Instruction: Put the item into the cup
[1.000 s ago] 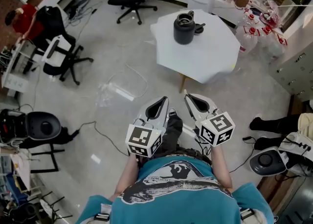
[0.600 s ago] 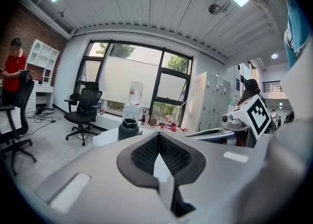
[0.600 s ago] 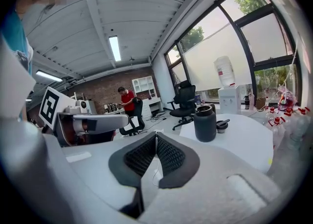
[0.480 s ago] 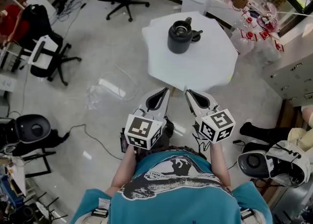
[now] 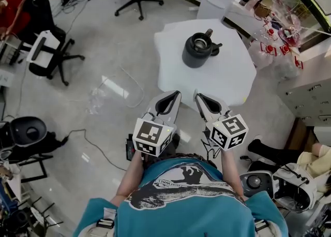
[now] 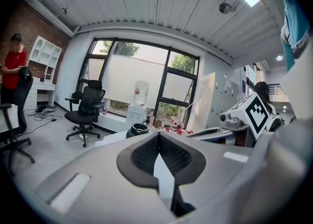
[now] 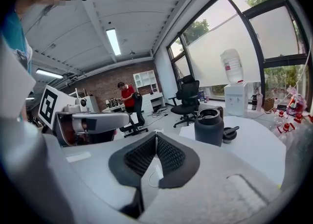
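We hold the left gripper (image 5: pixel 173 94) and right gripper (image 5: pixel 196 95) at the white angular table's (image 5: pixel 227 78) near edge, ribbed jaws pressed together, empty, matte dark cylindrical cup (image 5: pixel 198 50) toward its far edge, small dark item (image 5: pixel 216 47) just beside it

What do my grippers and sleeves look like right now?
The left gripper and right gripper have pale grey tapered bodies with black textured pads. Each carries a cube of black-and-white square markers. The person wears a teal T-shirt with a dark print.

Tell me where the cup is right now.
In the head view, the cup stands on the far half of the white table, upper centre, with a small black item just right of it.
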Demonstrator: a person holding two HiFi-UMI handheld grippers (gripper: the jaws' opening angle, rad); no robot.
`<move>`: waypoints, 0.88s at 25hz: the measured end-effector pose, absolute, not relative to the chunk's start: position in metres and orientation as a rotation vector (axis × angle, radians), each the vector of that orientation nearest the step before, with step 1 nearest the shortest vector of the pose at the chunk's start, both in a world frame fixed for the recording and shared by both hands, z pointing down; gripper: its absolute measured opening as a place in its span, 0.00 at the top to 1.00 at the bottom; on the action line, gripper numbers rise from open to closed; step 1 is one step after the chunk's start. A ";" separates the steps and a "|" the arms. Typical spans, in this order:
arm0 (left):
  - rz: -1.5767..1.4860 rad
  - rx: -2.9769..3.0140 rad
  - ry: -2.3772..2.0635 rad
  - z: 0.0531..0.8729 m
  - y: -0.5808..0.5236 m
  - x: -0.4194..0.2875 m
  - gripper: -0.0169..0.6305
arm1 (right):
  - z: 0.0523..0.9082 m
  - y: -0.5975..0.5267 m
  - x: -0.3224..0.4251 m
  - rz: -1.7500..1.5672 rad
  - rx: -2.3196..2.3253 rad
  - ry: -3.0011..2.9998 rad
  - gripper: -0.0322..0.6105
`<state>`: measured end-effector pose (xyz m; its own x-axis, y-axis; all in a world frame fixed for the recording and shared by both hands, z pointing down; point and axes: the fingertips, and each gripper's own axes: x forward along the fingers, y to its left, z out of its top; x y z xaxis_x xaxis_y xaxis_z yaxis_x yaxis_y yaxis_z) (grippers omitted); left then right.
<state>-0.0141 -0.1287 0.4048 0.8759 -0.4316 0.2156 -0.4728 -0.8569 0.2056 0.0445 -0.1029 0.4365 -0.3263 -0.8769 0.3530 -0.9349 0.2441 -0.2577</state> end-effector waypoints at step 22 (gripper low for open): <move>0.288 2.769 -0.732 0.414 -0.150 -0.003 0.94 | 0.449 -0.134 0.058 0.712 1.688 -2.378 0.94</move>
<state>-0.0031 -0.1500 0.4142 0.8533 -0.4547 0.2551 -0.5067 -0.8385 0.2003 0.0584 -0.1341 0.4492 -0.3612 -0.8535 0.3755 -0.9195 0.2589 -0.2958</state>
